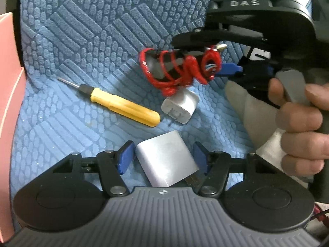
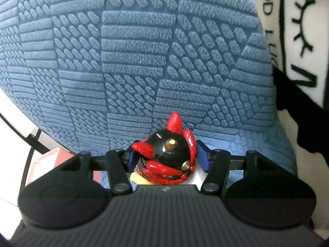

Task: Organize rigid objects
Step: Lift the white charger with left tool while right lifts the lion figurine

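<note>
On a blue textured cushion, my left gripper has its jaws around a white charger block; the blue pads stand beside its sides with a small gap on the left. My right gripper is shut on a black and red ornament and holds it above the cushion; in the left wrist view the ornament hangs in the right gripper over the middle. A yellow screwdriver and a smaller white plug adapter lie on the cushion.
A pink container stands at the left edge, also seen low left in the right wrist view. A white pillow with black print lies at the right of the cushion.
</note>
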### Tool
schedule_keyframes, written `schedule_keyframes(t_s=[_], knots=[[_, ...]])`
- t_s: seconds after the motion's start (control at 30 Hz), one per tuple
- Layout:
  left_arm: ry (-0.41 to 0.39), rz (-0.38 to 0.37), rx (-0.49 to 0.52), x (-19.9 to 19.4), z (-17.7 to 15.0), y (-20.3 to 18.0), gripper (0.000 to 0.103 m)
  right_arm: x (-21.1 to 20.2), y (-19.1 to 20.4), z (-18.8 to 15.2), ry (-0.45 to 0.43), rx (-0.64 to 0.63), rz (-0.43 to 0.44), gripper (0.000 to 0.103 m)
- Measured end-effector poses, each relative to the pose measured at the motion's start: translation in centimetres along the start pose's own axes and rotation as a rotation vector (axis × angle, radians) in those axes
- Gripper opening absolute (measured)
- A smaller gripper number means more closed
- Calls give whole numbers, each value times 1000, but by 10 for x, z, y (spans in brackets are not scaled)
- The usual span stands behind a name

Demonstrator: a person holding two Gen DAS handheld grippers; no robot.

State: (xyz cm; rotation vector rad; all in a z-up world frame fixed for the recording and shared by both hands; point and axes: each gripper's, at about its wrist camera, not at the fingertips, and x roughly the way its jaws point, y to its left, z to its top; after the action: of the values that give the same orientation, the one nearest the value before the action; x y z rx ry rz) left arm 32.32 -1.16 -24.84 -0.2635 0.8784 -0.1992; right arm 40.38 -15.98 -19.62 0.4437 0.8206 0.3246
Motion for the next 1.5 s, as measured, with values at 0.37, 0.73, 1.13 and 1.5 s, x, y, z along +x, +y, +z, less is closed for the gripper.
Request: schedule_keyframes(t_s=[0.37, 0.73, 1.13, 1.5], knots=[[6, 16, -34, -25, -5, 9, 66, -42, 9, -29, -43, -9, -77, 60], [-22, 46, -88, -65, -22, 19, 65, -82, 25, -75, -49, -48, -214, 60], [-37, 46, -81, -98, -35, 13, 61, -124, 44, -121, -65, -89, -336, 60], [-23, 57, -75, -127, -60, 10, 59, -145, 34, -156, -36, -28, -370, 60]])
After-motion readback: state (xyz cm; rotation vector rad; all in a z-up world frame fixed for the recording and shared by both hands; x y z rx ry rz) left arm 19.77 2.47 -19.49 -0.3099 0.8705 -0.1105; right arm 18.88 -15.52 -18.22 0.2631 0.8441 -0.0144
